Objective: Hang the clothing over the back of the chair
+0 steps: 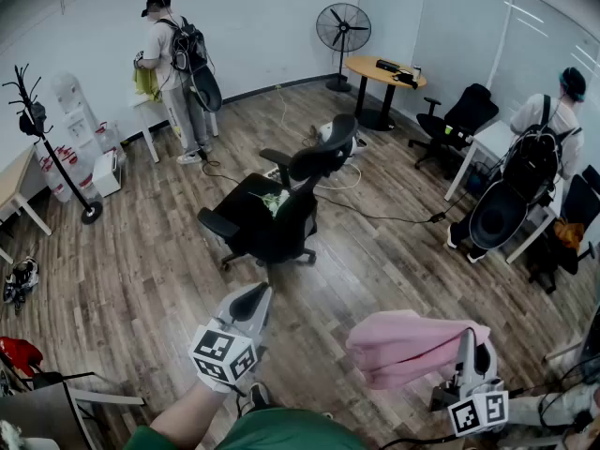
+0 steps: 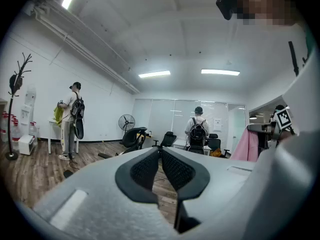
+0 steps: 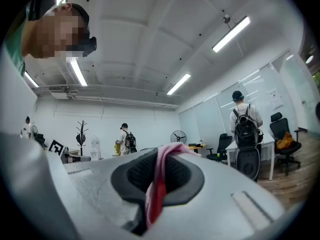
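A pink garment (image 1: 408, 347) hangs bunched at the lower right of the head view, and my right gripper (image 1: 466, 343) is shut on it. In the right gripper view a fold of the pink cloth (image 3: 159, 176) is pinched between the pads of that gripper (image 3: 163, 153). The black office chair (image 1: 277, 206) stands in the middle of the wooden floor, well ahead of both grippers, with its back (image 1: 323, 157) tilted away. My left gripper (image 1: 251, 300) is level at the lower centre and points toward the chair. Its jaws (image 2: 160, 151) are shut with nothing between them.
One person (image 1: 173, 73) stands at a white table at the back left. Another with a backpack (image 1: 534, 172) stands at a desk on the right. A coat stand (image 1: 52, 148), a fan (image 1: 342, 31), a round table (image 1: 380, 73), more chairs (image 1: 459, 120) and floor cables (image 1: 375, 216) ring the chair.
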